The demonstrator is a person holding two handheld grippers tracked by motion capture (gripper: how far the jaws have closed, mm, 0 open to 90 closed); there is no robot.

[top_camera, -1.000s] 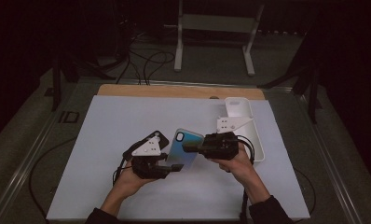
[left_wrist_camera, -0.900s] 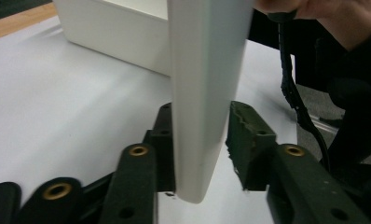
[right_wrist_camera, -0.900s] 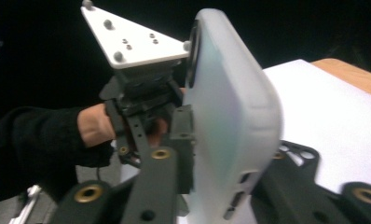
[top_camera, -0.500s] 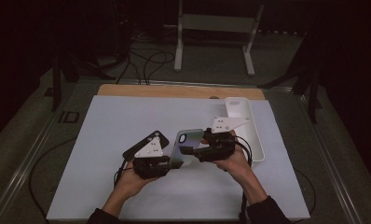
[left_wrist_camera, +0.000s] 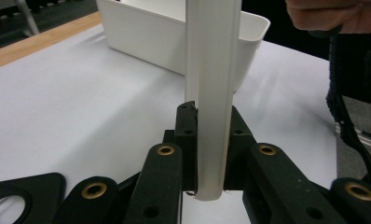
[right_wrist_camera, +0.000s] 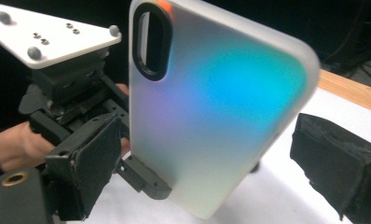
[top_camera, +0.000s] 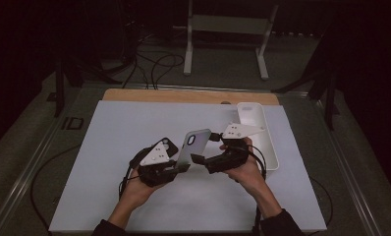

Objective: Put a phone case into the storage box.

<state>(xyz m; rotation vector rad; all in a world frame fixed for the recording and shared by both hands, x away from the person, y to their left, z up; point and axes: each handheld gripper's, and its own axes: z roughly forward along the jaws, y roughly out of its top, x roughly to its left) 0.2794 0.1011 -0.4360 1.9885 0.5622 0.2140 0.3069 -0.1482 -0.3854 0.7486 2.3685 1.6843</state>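
Note:
A frosted phone case [top_camera: 193, 144] with a blue-violet sheen stands upright above the white mat. My left gripper [top_camera: 182, 167] is shut on its lower edge. In the left gripper view the case edge [left_wrist_camera: 211, 88] rises from between the two black jaws of that gripper [left_wrist_camera: 210, 128]. My right gripper [top_camera: 204, 148] faces the case from the right. Its jaws have just been opening and now stand wide. In the right gripper view its pads [right_wrist_camera: 94, 163] sit on either side of the case [right_wrist_camera: 211, 107] without touching it.
A long white bin [top_camera: 258, 132] lies along the mat's right side, just behind my right hand. A black phone case [top_camera: 168, 144] lies on the mat beside my left gripper. A wooden strip [top_camera: 183, 96] borders the mat's far edge.
The right gripper's jaws have opened off the case. The left gripper has closed on it. The case has swung from lying flatter to standing upright.

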